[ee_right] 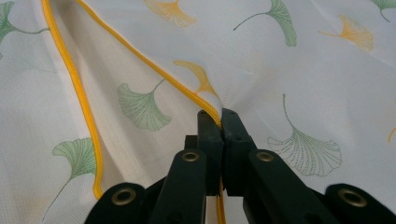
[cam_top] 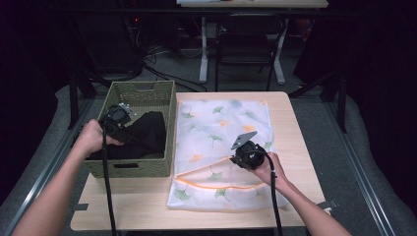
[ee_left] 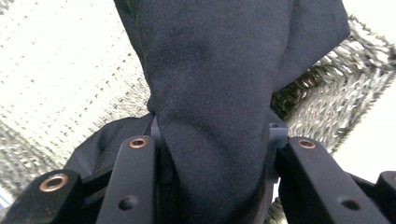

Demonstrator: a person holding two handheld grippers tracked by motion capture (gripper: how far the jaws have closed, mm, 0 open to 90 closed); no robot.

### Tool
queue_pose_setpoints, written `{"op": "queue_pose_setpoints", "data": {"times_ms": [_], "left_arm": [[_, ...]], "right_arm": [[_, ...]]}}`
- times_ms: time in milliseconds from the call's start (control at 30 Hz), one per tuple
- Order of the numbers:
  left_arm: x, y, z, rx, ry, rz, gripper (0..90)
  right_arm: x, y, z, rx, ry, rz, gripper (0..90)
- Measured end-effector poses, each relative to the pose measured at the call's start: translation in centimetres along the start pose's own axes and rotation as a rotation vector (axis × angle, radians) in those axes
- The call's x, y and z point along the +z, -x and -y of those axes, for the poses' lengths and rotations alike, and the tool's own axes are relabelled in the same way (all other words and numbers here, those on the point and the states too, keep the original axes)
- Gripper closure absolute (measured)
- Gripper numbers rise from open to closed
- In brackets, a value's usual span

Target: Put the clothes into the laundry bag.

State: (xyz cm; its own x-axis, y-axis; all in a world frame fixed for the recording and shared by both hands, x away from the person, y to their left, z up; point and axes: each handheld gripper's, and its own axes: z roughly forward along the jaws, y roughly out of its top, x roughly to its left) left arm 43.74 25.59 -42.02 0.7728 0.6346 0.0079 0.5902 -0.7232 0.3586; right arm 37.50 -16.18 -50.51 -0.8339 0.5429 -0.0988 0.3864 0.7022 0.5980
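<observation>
My right gripper [ee_right: 220, 122] has its jaws pinched together on the yellow-piped edge [ee_right: 154, 65] of the laundry bag [cam_top: 221, 142]; the grip is a thin bite right at the piping, so any tug toward 6 o'clock could strip it out and let the mouth fall flat; in the high view that hand sits at about 4 o'clock on the table [cam_top: 300, 147], holding the upper lip up off the lower one.

My left gripper [ee_left: 212, 154] is clamped on a thick fold of the dark garment [ee_left: 219, 70]; cloth bulges wide between the jaws and hangs down past them; the bunch looks uneven, so I judge part of it could creep out as weight comes on.

The garment is at 9 o'clock from the bag, partly in the woven basket [cam_top: 142, 93], the rest trailing from my jaws; a trailing end could drag on the basket rim, and the basket looks light enough to tip or slide toward the bag.

The bag opening [cam_top: 206, 172] is a narrow slit at 5 o'clock; risk is the bulky cloth hitting the lip rather than the gap, pushing the bag across the table or yanking the edge out of my right jaws; I can't tell how deep the mouth gapes.
</observation>
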Motion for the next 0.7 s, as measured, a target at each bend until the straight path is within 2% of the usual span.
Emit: {"op": "queue_pose_setpoints", "data": {"times_ms": [267, 533, 600, 633, 700], "left_arm": [[-2.0, 0.6, -0.7, 0.008, -0.001, -0.046, 61.5], [-4.1, 1.4, -1.2, 0.023, 0.007, -0.064, 61.5], [-4.5, 1.6, -1.2, 0.011, 0.007, -0.069, 61.5], [-4.7, 1.7, -1.2, 0.022, 0.003, -0.076, 61.5], [-5.1, 1.9, -1.2, 0.015, 0.001, -0.078, 61.5]], "right_arm": [[0.0, 0.0, 0.0, -0.011, 0.002, 0.002, 88.5], [0.0, 0.0, 0.0, -0.006, 0.000, 0.003, 88.5], [0.0, 0.0, 0.0, -0.004, 0.000, 0.003, 88.5], [0.0, 0.0, 0.0, -0.003, 0.000, 0.003, 88.5], [0.0, 0.0, 0.0, -0.003, -0.001, 0.004, 88.5]]}}
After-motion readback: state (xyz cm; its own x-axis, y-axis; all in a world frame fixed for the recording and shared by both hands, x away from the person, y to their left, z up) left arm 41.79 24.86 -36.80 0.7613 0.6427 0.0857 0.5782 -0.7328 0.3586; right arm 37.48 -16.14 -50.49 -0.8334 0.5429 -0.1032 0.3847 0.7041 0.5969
